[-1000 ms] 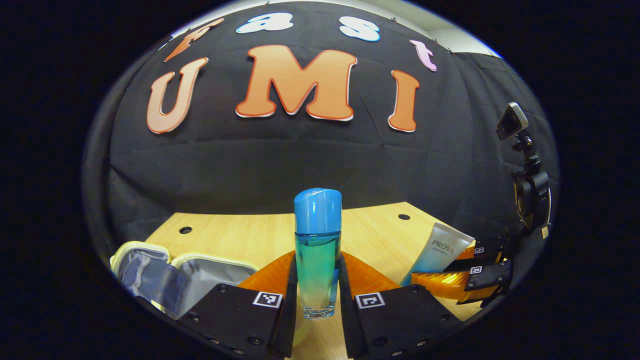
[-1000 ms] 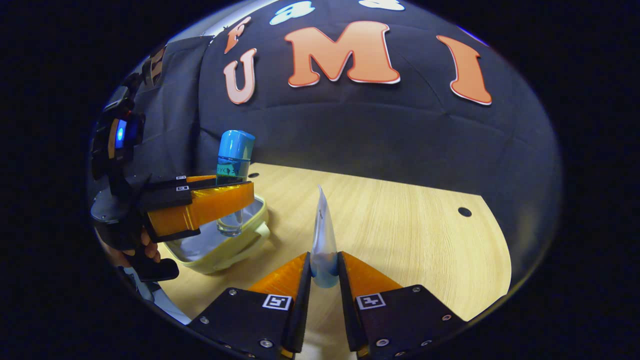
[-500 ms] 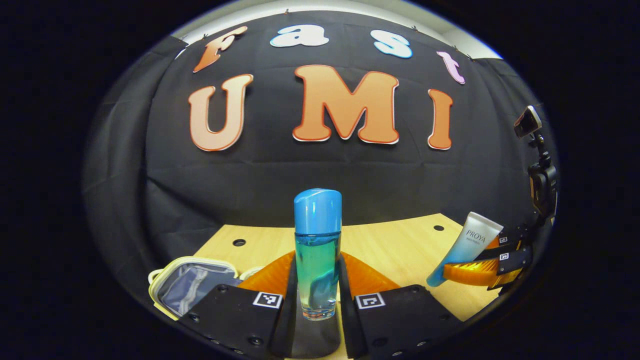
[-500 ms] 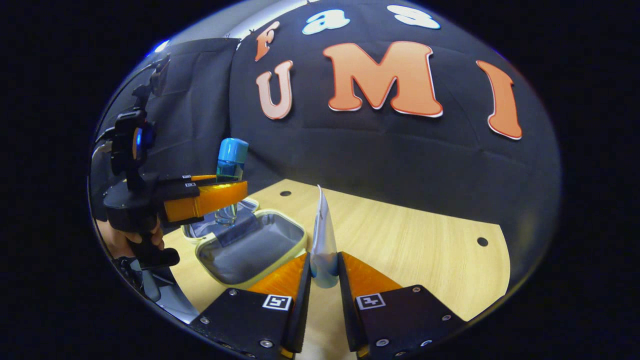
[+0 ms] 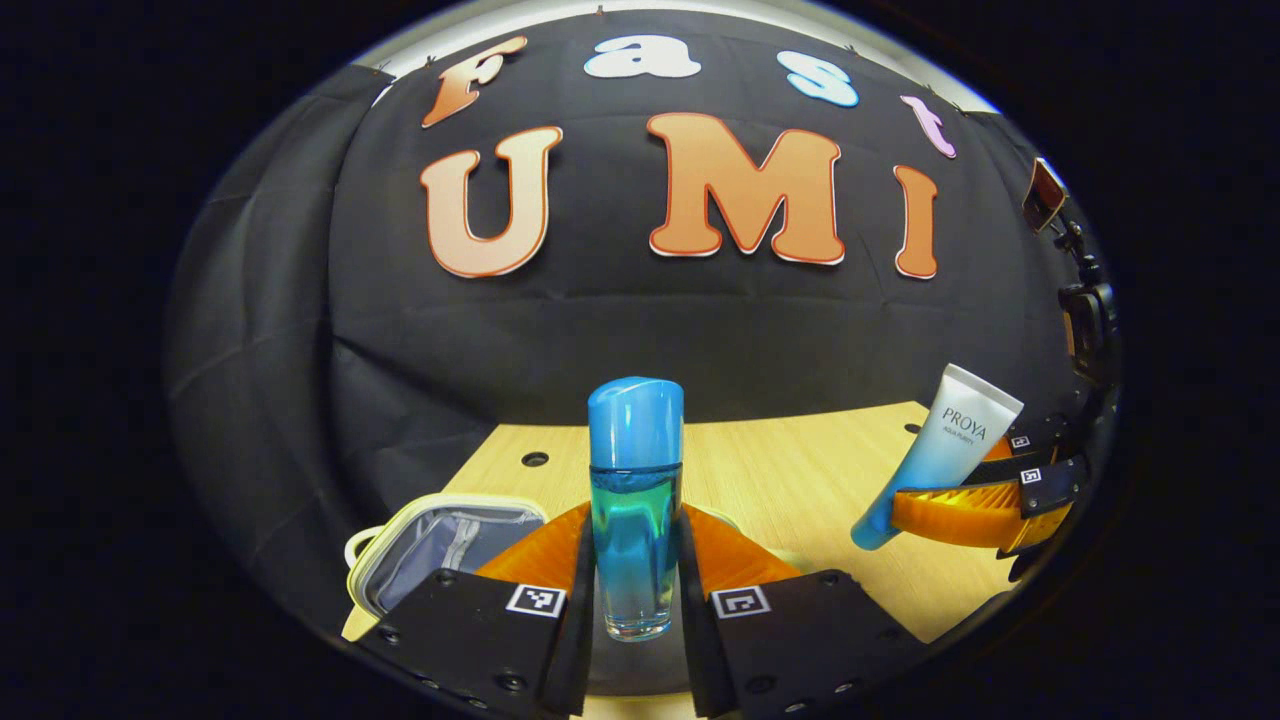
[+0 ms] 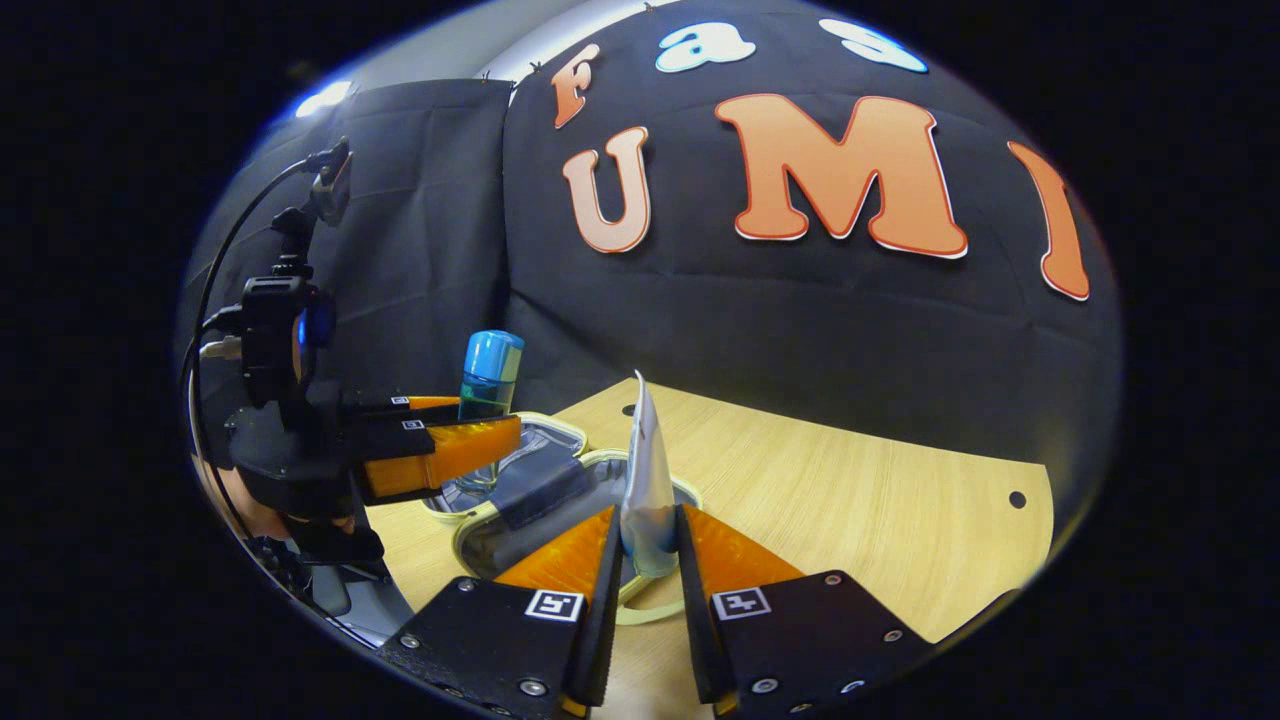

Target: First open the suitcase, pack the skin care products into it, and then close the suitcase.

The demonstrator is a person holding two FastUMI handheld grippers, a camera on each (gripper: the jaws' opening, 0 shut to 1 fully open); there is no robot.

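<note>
Both grippers have swung over toward the open case since a second ago, so it now sits right under the fingers.

Left gripper (image 5: 634, 590) is clamped on the blue-capped bottle (image 5: 635, 500), both fingers pressing its glass sides, bottle upright with its long axis straight up at 12 o'clock. In the right gripper view that bottle (image 6: 488, 385) hangs just above the far half of the suitcase (image 6: 545, 490).

Right gripper (image 6: 648, 545) is squeezing the white tube (image 6: 645, 470) near its lower end, crimped end pointing up at 12. From the left gripper view the tube (image 5: 940, 450) leans toward 1 o'clock, out at about 3.

Suitcase (image 5: 440, 545) lies open on the wooden table (image 6: 850, 500), at 8 o'clock from the left fingers and 10 to 11 from the right. I'd say the left one is nearer to dropping in, pretty much straight down.
</note>
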